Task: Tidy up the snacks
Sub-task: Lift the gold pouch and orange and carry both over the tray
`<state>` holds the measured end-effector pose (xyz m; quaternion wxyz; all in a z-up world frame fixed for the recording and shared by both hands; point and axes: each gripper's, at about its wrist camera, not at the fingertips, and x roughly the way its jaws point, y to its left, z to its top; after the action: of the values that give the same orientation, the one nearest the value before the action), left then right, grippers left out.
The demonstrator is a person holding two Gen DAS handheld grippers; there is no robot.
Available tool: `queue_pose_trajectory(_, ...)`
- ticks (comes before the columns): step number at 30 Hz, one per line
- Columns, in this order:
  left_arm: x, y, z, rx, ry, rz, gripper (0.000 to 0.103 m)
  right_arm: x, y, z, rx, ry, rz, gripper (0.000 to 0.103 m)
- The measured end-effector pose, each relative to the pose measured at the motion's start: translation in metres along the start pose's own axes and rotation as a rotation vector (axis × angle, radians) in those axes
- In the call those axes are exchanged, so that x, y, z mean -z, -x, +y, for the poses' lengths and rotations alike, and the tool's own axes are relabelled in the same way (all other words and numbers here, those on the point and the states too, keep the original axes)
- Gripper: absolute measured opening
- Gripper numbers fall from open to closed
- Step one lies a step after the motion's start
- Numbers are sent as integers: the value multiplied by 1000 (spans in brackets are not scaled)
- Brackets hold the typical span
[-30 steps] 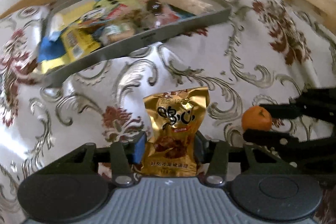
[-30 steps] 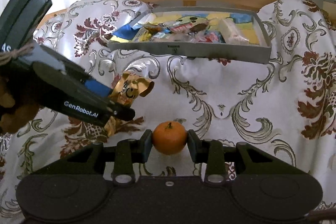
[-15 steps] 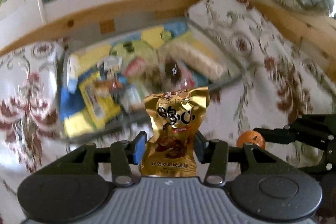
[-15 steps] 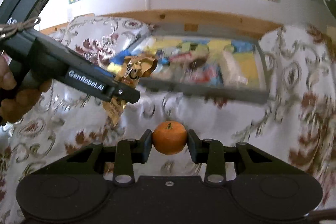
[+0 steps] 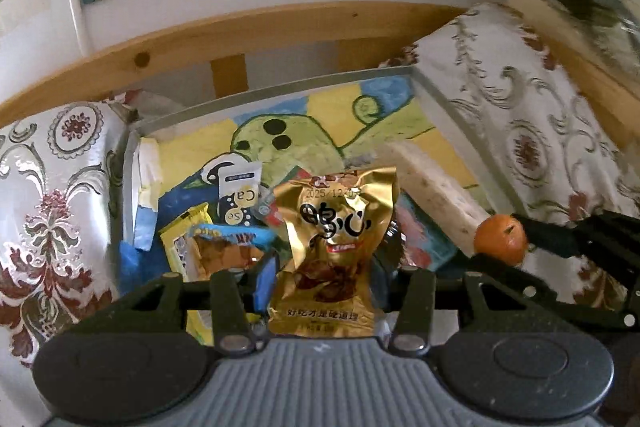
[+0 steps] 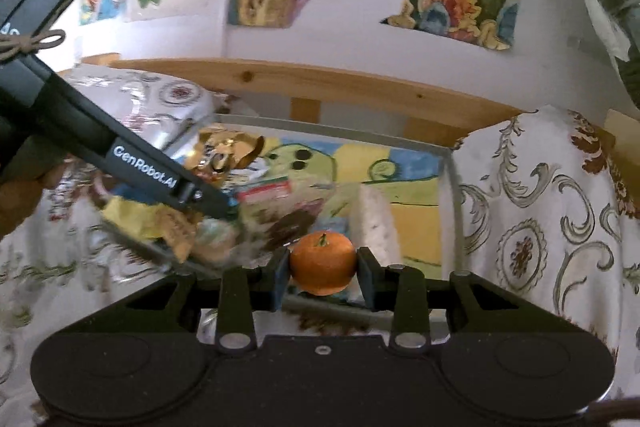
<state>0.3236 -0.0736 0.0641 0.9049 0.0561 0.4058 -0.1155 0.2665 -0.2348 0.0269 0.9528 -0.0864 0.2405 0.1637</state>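
My left gripper [image 5: 326, 273] is shut on a gold snack packet [image 5: 334, 247] and holds it over the grey tray [image 5: 280, 91], which holds several snack packets. The packet also shows in the right wrist view [image 6: 224, 159], at the tip of the left gripper [image 6: 216, 199]. My right gripper [image 6: 323, 269] is shut on an orange mandarin [image 6: 323, 263] above the tray's near right part. The mandarin [image 5: 500, 239] and right gripper [image 5: 516, 241] show at the right of the left wrist view.
The tray [image 6: 452, 187] has a colourful cartoon liner and lies on a floral cloth [image 6: 540, 211]. A long pale bar [image 5: 432, 195] lies at the tray's right side. A wooden rail [image 5: 240, 39] and a wall with posters stand behind.
Both grippers have moved forward and up, from over the cloth in front of the tray to over the tray. Each keeps its hold.
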Motion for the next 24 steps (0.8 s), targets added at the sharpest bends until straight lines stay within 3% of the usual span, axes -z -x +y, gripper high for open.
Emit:
queue_pose_trajectory(3, -8, -13, 2, -5, 20, 19, 52, -5, -12, 0, 47, 28, 1, 38)
queue_pose_trajectory(24, -14, -45, 0, -20, 37, 50, 52, 4, -43, 5, 57, 69, 40, 38)
